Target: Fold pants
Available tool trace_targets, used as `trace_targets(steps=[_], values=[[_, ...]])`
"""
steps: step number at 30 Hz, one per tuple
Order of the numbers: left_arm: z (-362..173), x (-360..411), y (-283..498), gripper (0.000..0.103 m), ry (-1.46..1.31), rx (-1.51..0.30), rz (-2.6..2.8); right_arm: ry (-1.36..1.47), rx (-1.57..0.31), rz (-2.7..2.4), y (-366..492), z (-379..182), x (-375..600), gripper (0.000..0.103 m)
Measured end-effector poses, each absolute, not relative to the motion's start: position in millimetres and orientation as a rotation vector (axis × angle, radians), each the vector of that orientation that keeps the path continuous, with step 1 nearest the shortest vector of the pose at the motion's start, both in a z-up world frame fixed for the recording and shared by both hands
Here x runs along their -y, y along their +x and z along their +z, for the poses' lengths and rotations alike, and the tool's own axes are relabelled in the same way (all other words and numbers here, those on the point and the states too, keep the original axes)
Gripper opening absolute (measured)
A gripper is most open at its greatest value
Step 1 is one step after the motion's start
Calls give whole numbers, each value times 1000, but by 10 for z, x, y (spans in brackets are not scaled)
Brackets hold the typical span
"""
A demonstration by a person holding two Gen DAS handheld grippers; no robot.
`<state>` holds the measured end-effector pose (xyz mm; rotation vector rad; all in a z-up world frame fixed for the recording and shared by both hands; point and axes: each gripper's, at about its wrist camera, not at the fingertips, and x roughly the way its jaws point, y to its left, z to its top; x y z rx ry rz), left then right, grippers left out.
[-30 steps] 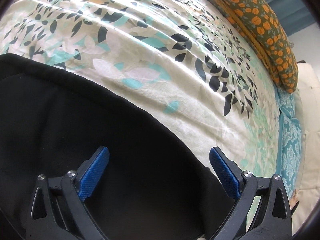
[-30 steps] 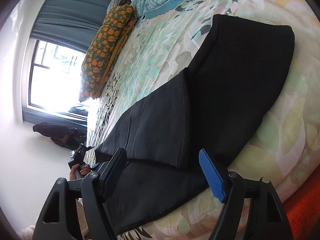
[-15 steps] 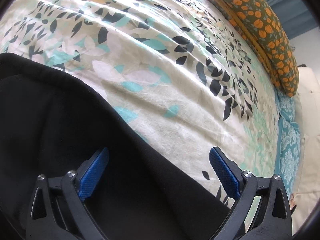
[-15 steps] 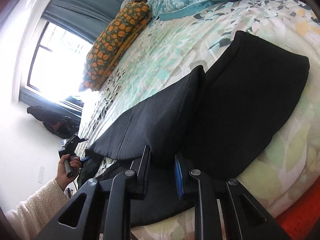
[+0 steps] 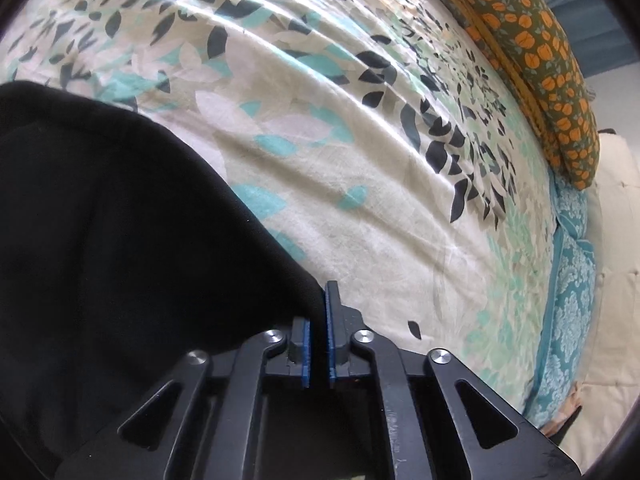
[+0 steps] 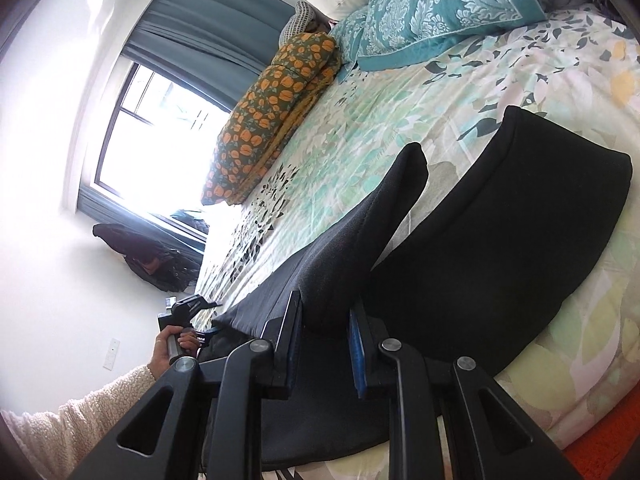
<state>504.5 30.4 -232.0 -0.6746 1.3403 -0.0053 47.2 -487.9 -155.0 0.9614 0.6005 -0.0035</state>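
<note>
Bedroom, daylight from one window (image 6: 160, 152) with blue curtains (image 6: 208, 28). One bed (image 5: 360, 200), leaf-print cover, carries everything.

Left gripper (image 5: 318, 320): low over the cover, pointing across the bed toward its far edge. Its blue pads (image 5: 330, 336) stand nearly together, clamped on the edge of the pants (image 5: 100, 240). In the right wrist view the left hand (image 6: 172, 350) wraps the handle at the bed's near-left corner, cream fleece sleeve (image 6: 80, 420) behind it.

Right gripper (image 6: 324, 344): angled up along the bed toward the pillows, jaws drawn in and clamped on a raised fold of the pants (image 6: 500, 260). That fold stands up off the cover as a ridge to a pointed tip.

Pants: one pair, black, along the bed's near edge; one part lies flat toward the near-right corner.

Count: two teal patterned pillows (image 6: 440, 12) at the head; one orange-flowered bolster (image 6: 272, 120) along the far edge; one dark bag (image 6: 148, 256) under the window.
</note>
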Motion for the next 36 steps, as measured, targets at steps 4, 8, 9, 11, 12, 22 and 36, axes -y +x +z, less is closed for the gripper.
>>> trace_targets(steps=[4, 8, 9, 11, 12, 22, 36], values=[[-2173, -361, 4902, 4, -687, -1292, -35, 965, -597, -23, 462, -1533, 4906, 21], [-1771, -434, 4627, 4, -677, -1232, -106, 988, -601, -67, 475, -1543, 5013, 21], [-1633, -474, 4515, 4, -671, -1212, -126, 994, -598, -71, 497, -1526, 5053, 21], [-1332, -553, 4230, 4, -638, -1159, -168, 972, -577, -70, 531, -1412, 5131, 21], [-1186, -606, 4043, 4, -619, -1127, -186, 948, -564, -67, 537, -1318, 5171, 21], [-1790, -811, 1953, 4, -467, -1222, -140, 841, -931, -213, 489, -1663, 5416, 21], [-1861, -513, 1592, 4, -424, -1229, -220, 641, -1031, -344, 519, -1534, 5513, 21]])
